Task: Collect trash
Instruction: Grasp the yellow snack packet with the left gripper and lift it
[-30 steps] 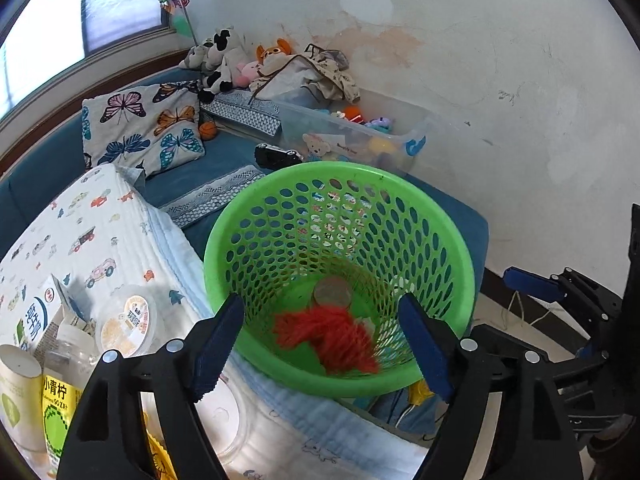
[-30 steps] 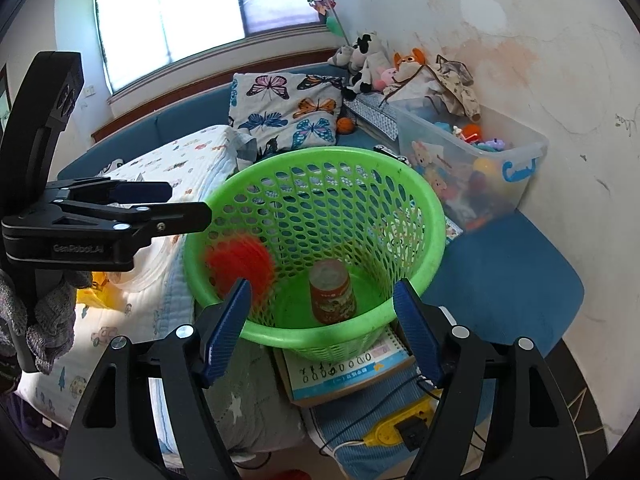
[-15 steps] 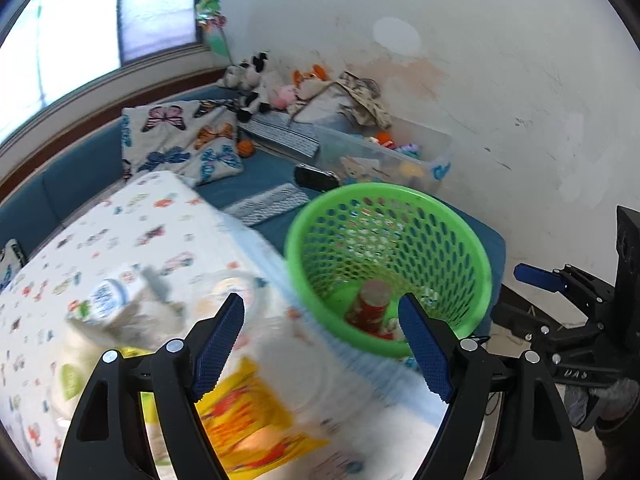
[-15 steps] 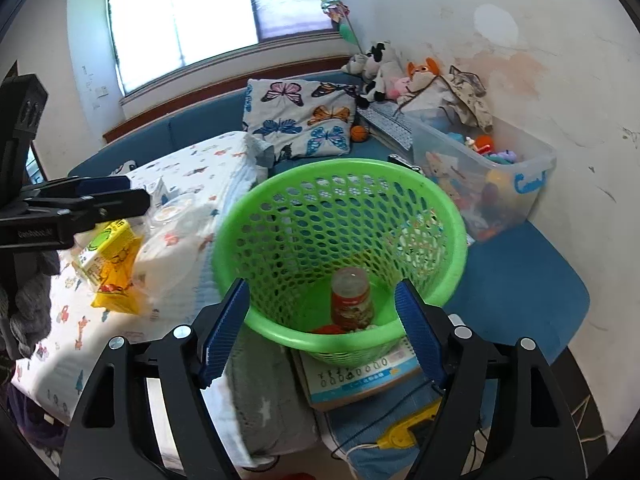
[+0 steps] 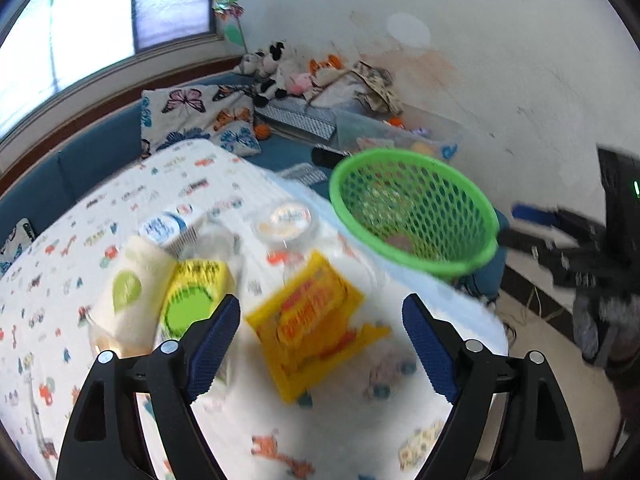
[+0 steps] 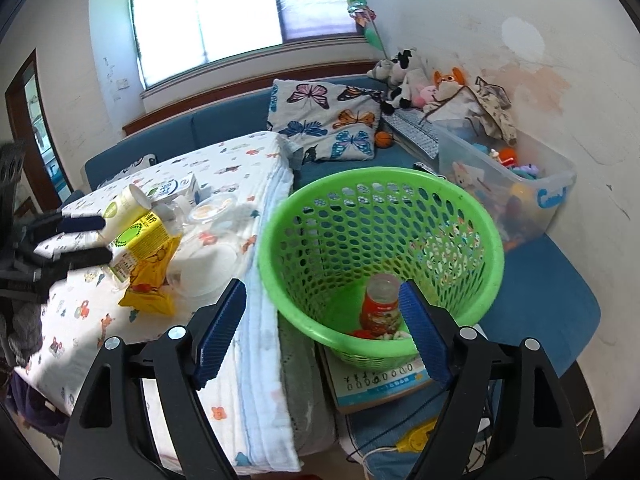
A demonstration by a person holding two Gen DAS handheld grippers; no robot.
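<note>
Your left gripper [image 5: 322,344], jaws just widened and empty, hangs over the yellow packet [image 5: 316,320] left of the basket [image 6: 380,264]. Straddle it squarely before closing. Your right gripper [image 6: 322,328], also spreading and empty, faces the basket.

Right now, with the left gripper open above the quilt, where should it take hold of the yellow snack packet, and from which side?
Probably the packet's near short edge, coming from above: it lies flat on the quilt, so the left gripper should pinch across its thin crumpled end rather than its broad face.

Empty left claw [image 5: 322,344], just opening, above yellow packet [image 5: 312,320] beside green basket [image 5: 414,210].
</note>
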